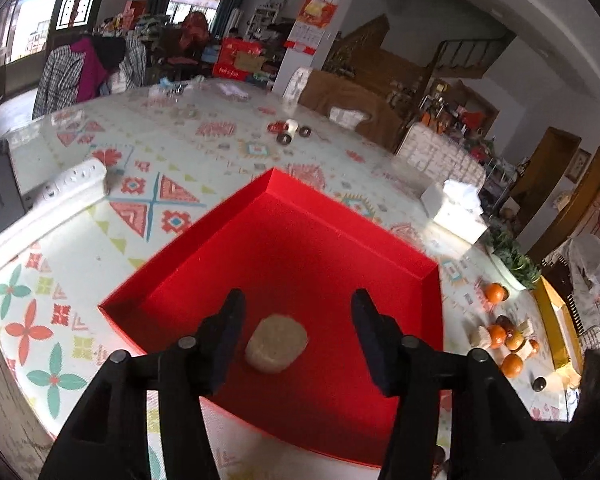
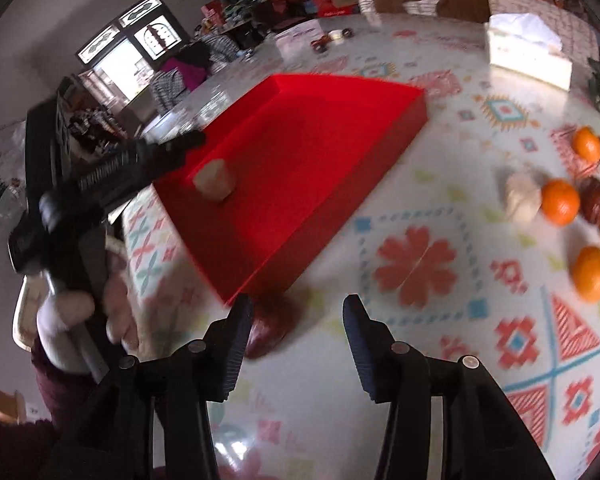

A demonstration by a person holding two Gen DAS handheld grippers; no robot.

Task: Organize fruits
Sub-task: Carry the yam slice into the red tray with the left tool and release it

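The left gripper (image 1: 298,312) hangs over the near part of a red tray (image 1: 380,240), its jaws spread wide with nothing between them. Just beyond the fingertips a pale, beige, roundish lump (image 1: 276,344) lies on the tray floor, near the tray's near left wall; it touches neither finger. What kind of fruit it is cannot be told.

The right gripper (image 2: 296,320) hovers above the patterned tablecloth (image 2: 420,360), just near of the tray's near corner, and its jaws are also wide apart and empty. A dark red, roundish fruit (image 2: 268,332) lies on the cloth right beside its left finger, partly hidden by that finger; whether they touch cannot be told. From this view the left gripper (image 2: 188,140) shows at the tray's left edge, held by the person's hand (image 2: 116,312), with the pale lump (image 2: 214,180) close to its tips.

To the right of the tray, well apart from it, the other fruits lie in a loose cluster on the cloth: several oranges (image 2: 560,202), a pale cream one (image 2: 522,196) touching an orange, and a dark reddish-brown one (image 2: 594,200) just behind. A white tissue box (image 2: 528,60) stands farther off on the right, and a small red toy car (image 1: 278,127) sits at the far side of the table.
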